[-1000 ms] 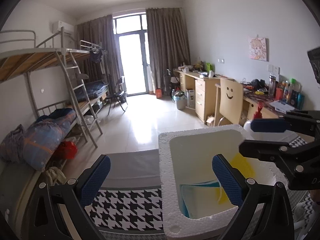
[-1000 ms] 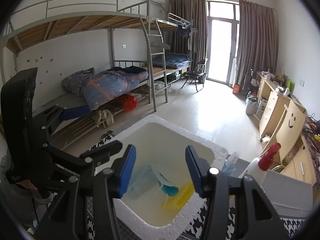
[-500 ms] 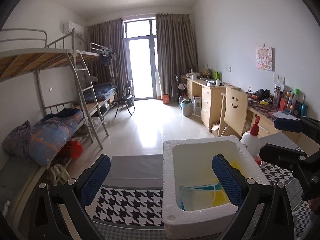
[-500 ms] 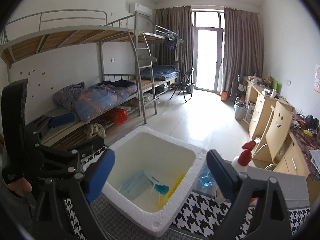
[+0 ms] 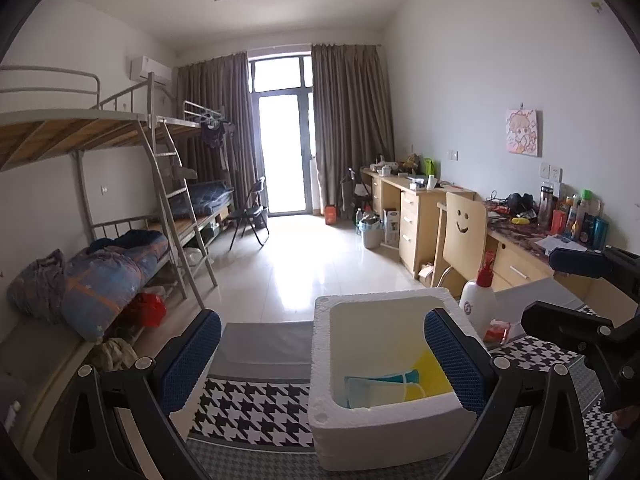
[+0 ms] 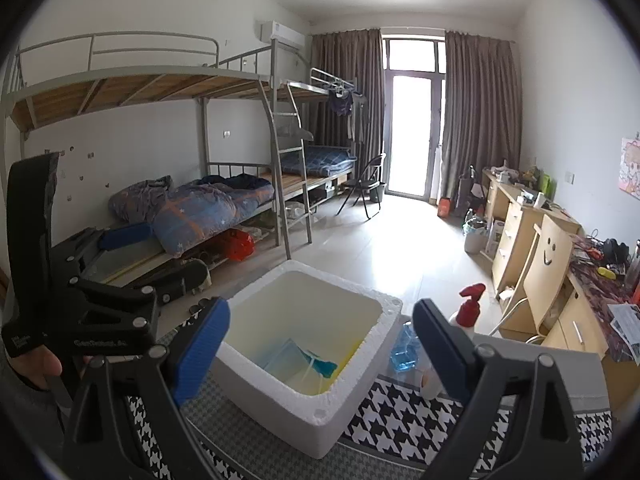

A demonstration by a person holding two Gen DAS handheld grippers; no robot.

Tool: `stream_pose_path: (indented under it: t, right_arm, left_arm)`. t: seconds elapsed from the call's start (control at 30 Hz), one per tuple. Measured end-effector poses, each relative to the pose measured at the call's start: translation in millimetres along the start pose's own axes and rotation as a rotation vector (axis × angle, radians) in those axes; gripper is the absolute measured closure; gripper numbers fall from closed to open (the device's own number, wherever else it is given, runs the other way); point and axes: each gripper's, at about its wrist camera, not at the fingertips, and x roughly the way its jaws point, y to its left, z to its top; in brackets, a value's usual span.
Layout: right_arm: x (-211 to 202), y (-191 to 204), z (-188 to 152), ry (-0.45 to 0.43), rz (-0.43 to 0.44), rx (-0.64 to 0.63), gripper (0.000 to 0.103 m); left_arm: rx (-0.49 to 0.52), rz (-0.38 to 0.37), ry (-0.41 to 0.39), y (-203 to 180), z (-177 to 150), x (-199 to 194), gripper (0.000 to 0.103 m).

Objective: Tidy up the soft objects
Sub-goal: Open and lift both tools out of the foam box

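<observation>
Soft objects, a pale blue piece, a teal one and a yellow one, lie in the bottom of the white foam box on the houndstooth-covered surface. Your right tongs have just been opening and now stand wide with nothing between the pads, so the item they carried has evidently been let go into the box. Both views have pulled back and upward from a second ago: the box looks smaller and more of the room shows, which suggests this drop is finished and you are free to fetch whatever remains. Your left tongs also stand wide and hold nothing. Hard to read: the pieces overlap in the box's shade, so their number and what each one is cannot be told, and the near wall cuts off their lower edges. The spray bottle is partly hidden behind the box and a blue pad. No further soft item shows on the cloth, though its edges run out of frame.
</observation>
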Motion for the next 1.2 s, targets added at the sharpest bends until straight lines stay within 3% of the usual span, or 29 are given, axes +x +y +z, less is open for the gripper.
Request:
stream_pose_path:
  t: [0.67,1.2]
  right_arm:
    - [-43.8,1.2,-12.4,-0.057,-0.010,0.006,0.008]
    - [-83.9,8.5,-34.8,-0.110,-0.035,0.013,0.008]
  left_arm:
    - [0.026,-0.012,-0.076,-14.9,1.3,-51.5,0.001]
    - [0.013,-0.058,-0.107,-28.0,-17.9,-92.9,0.001]
